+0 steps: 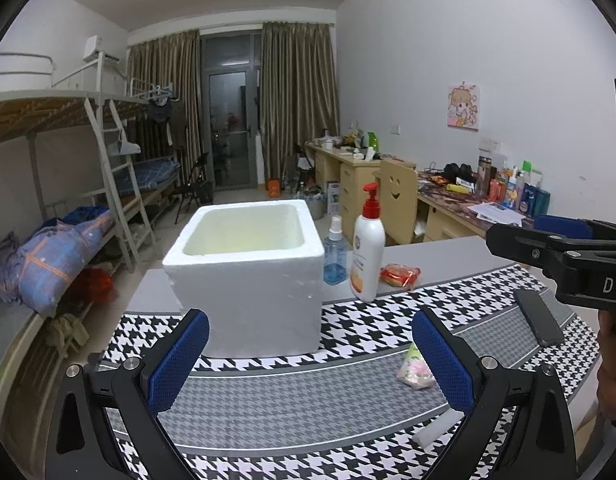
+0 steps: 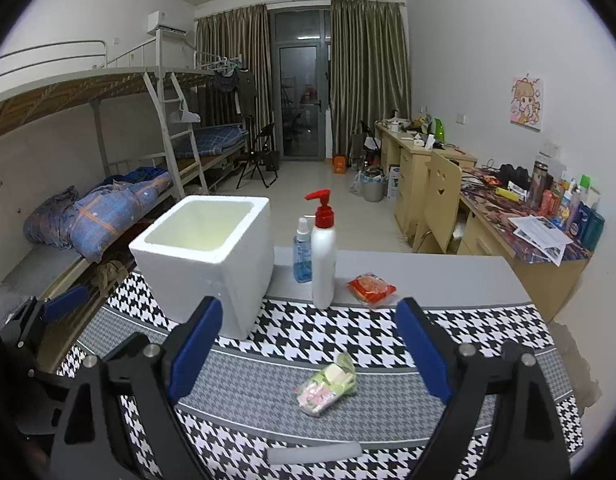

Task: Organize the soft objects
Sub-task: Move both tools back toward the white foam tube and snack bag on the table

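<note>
A soft pink-and-green packet (image 2: 327, 386) lies on the houndstooth mat (image 2: 387, 332), just beyond and between the wide-apart blue pads of my open right gripper (image 2: 309, 354). In the left wrist view the same packet (image 1: 411, 370) is partly hidden behind the right pad of my open left gripper (image 1: 309, 356), which holds nothing. A red soft packet (image 2: 371, 288) rests on the grey table past the mat. The white foam box (image 1: 248, 272) stands open-topped straight ahead of the left gripper. Each gripper shows in the other's view: the right gripper (image 1: 515, 232) and the left gripper (image 2: 44, 312).
A white lotion bottle with a red pump (image 2: 323, 256) and a blue spray bottle (image 2: 302, 252) stand beside the box. A black phone (image 1: 537, 316) lies on the mat's right side. A white foam strip (image 2: 313, 454) lies near the front. Bunk beds are left, desks right.
</note>
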`<state>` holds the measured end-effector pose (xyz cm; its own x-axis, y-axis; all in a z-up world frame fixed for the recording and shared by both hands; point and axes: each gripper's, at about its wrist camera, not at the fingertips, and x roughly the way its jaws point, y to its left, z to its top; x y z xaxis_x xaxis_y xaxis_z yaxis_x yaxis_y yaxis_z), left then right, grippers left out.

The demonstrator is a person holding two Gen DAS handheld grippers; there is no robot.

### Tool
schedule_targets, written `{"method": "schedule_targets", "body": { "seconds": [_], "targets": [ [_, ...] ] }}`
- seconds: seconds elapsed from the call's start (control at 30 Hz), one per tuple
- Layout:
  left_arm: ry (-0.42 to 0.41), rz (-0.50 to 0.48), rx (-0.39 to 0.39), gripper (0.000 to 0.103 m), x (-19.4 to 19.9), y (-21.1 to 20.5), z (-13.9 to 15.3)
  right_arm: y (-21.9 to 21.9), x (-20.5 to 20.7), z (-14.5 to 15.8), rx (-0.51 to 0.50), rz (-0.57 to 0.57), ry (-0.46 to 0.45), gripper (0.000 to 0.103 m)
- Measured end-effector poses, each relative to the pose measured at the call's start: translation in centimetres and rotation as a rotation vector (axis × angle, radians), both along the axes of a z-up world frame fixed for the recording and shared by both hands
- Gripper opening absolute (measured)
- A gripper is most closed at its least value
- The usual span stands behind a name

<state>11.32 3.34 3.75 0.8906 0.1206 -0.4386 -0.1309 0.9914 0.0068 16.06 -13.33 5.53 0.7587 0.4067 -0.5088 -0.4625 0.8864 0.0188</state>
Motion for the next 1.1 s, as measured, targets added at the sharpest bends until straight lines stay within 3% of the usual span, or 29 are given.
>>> {"method": "schedule_targets", "body": {
  "seconds": [0.57, 1.1],
  "targets": [
    [-0.008, -0.07, 0.001, 0.102, -1.5, -2.4, -1.1, -3.1, -3.2, 0.8, -0.02, -0.073, -0.023, 0.091],
    [0.016, -0.165, 0.022, 0.102, -1.7, -5.1, -3.3, -4.4, -2.8, -2.0, 0.006, -0.086, 0.033, 0.092]
  ]
}}
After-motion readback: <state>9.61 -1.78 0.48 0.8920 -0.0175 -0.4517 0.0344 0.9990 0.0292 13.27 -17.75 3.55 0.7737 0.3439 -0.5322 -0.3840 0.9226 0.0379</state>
